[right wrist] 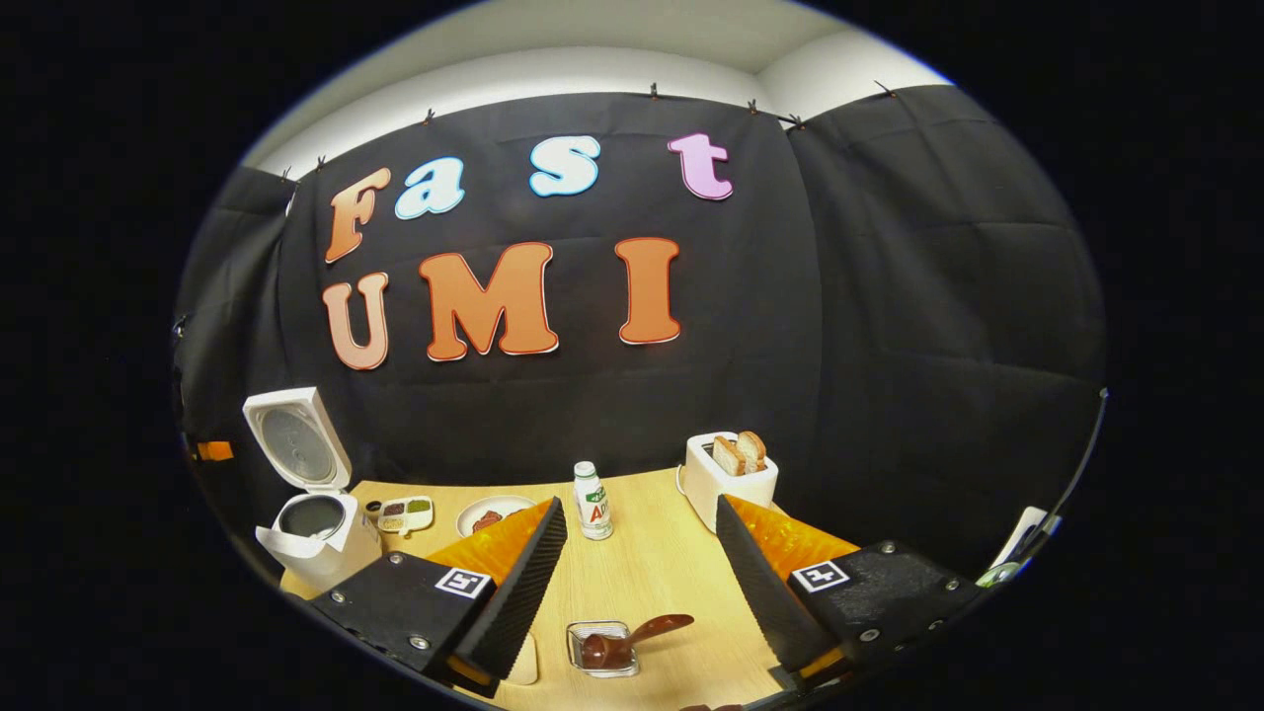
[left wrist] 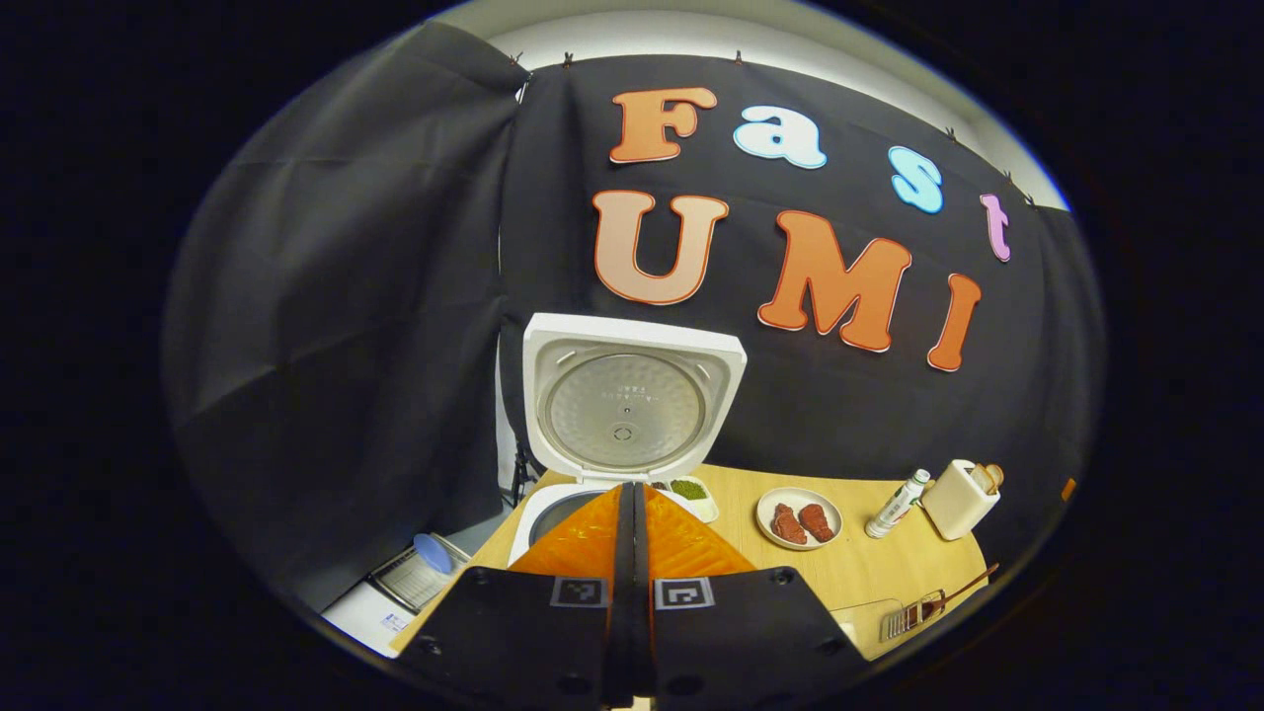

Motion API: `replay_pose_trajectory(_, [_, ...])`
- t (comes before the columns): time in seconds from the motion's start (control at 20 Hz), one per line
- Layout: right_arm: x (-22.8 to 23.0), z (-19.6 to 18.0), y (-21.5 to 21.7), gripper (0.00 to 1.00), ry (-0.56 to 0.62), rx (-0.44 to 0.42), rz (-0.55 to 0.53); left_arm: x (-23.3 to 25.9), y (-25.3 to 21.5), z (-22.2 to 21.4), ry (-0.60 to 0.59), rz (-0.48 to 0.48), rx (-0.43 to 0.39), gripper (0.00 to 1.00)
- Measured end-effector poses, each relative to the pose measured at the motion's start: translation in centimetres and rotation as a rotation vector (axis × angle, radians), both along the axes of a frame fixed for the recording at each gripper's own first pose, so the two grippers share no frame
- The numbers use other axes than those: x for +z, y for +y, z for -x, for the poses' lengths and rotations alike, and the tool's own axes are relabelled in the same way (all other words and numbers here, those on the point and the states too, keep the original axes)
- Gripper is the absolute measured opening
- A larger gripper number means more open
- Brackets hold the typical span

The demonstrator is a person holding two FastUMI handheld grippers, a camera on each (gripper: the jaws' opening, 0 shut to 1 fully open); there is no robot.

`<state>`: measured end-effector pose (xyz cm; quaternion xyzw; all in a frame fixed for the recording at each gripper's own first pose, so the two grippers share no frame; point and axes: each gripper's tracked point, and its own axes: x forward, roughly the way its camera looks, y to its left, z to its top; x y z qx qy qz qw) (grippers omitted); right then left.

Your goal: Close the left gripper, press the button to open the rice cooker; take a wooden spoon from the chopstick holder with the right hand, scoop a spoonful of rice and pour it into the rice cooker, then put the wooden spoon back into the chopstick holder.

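Our left tool (left wrist: pixel 634 494) has its two fingers pressed together with nothing between them, poised just in front of the one rice cooker (left wrist: pixel 578 499), whose lid (left wrist: pixel 630 400) stands upright and open at the far left of the counter (left wrist: pixel 869 573). We can see part of the dark inner pot beneath the lid, but cannot tell what is in it. Our right tool (right wrist: pixel 640 538) is spread wide and holds nothing, hovering over the near middle of the counter (right wrist: pixel 652 563). Just below and between its fingers we see one wire chopstick holder (right wrist: pixel 600 647) with one wooden spoon (right wrist: pixel 632 637) resting in it, the handle slanting up to the right. In the left gripper view the same holder (left wrist: pixel 908 614) sits at the near right edge with the spoon handle (left wrist: pixel 963 585) poking out. We count one small divided dish (right wrist: pixel 405 513) beside the cooker with several compartments of dark and green contents, one plate (left wrist: pixel 798 515) carrying two reddish-brown pieces of food, one small bottle (right wrist: pixel 592 502) with a white cap and a green-and-red label we cannot read, and one white toaster (right wrist: pixel 729 479) with two slices of bread (right wrist: pixel 741 452) standing in its slots. The bottle stands between the plate and the toaster toward the far side.
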<state>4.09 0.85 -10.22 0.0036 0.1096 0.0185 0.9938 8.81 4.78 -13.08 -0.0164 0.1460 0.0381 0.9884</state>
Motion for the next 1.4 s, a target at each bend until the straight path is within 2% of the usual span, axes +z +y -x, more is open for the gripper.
replay_pose_trajectory(0.2, [-3.3, 0.1, -0.1, 0.95, 0.051, -0.016, -0.064, 1.7, 0.5, 0.9, -0.076, 0.011, 0.016, 0.04])
replay_pose_trajectory(0.3, [-5.3, 0.1, -0.5, 0.95, 0.069, -0.026, -0.061, 2.4, 0.7, 1.5, -0.099, -0.011, 0.018, 0.04])
replay_pose_trajectory(0.35, [-6.2, 0.2, -0.5, 1.00, 0.073, -0.026, -0.051, 2.7, 0.6, 1.7, -0.103, -0.013, 0.013, 0.04])
replay_pose_trajectory(0.4, [-7.2, 0.1, -0.8, 0.95, 0.080, -0.029, -0.034, 3.0, 0.6, 2.0, -0.107, -0.013, 0.014, 0.04])
replay_pose_trajectory(0.55, [-10.2, -0.1, -1.5, 0.95, 0.107, -0.038, 0.016, 3.5, 0.9, 2.4, -0.121, -0.022, 0.029, 0.04])
replay_pose_trajectory(0.7, [-12.3, -0.4, -2.4, 0.95, 0.124, -0.060, -0.003, 3.9, 1.5, 3.1, -0.124, -0.045, 0.052, 0.04])
replay_pose_trajectory(0.95, [-17.2, -0.8, -2.1, 0.95, 0.228, -0.060, -0.171, 4.3, 1.7, 3.8, -0.141, -0.059, 0.067, 0.04])
replay_pose_trajectory(1.2, [-20.0, -1.5, -1.8, 0.93, 0.287, -0.078, -0.357, 5.3, 2.1, 4.9, -0.154, -0.135, 0.101, 0.06])
replay_pose_trajectory(1.25, [-20.3, -1.5, -1.6, 0.90, 0.294, -0.075, -0.375, 5.4, 1.9, 4.9, -0.158, -0.133, 0.100, 0.22])
replay_pose_trajectory(1.3, [-20.5, -1.6, -1.6, 0.83, 0.297, -0.076, -0.395, 5.9, 1.5, 5.2, -0.165, -0.122, 0.092, 0.22])
replay_pose_trajectory(1.35, [-20.5, -1.8, -1.6, 0.79, 0.297, -0.076, -0.419, 5.7, 1.0, 5.6, -0.166, -0.109, 0.079, 0.29])
replay_pose_trajectory(1.4, [-20.4, -1.9, -1.5, 0.69, 0.298, -0.078, -0.442, 5.8, 0.8, 5.5, -0.168, -0.102, 0.071, 0.52])
